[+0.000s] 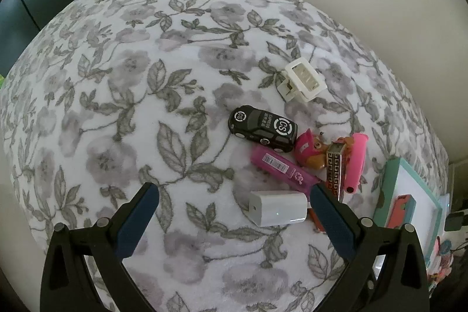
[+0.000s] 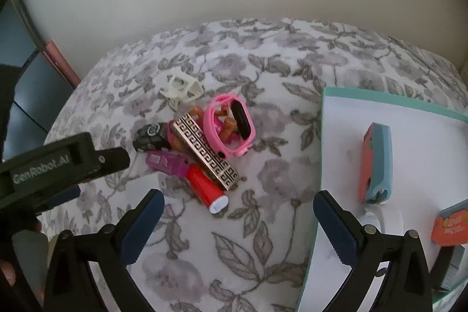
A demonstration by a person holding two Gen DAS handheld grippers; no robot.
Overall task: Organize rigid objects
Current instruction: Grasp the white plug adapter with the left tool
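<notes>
Left tool point(image 1: 234, 196) – agape around white charger point(image 1: 279, 208), right tool point(image 2: 238, 205) wide, empty – toy car point(image 1: 263, 130), harmonica point(image 2: 204, 151), tray point(image 2: 380, 101) on floral bed point(image 1: 117, 107).

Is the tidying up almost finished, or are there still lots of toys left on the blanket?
Just started. Done: a coral-and-blue case already lies in the white tray. In hand: nothing; the left gripper is open near the white charger, and the right gripper is open too. Left: the black toy car, pink lighter, red lighter, harmonica, pink watch and white clip are still piled on the blanket.
</notes>
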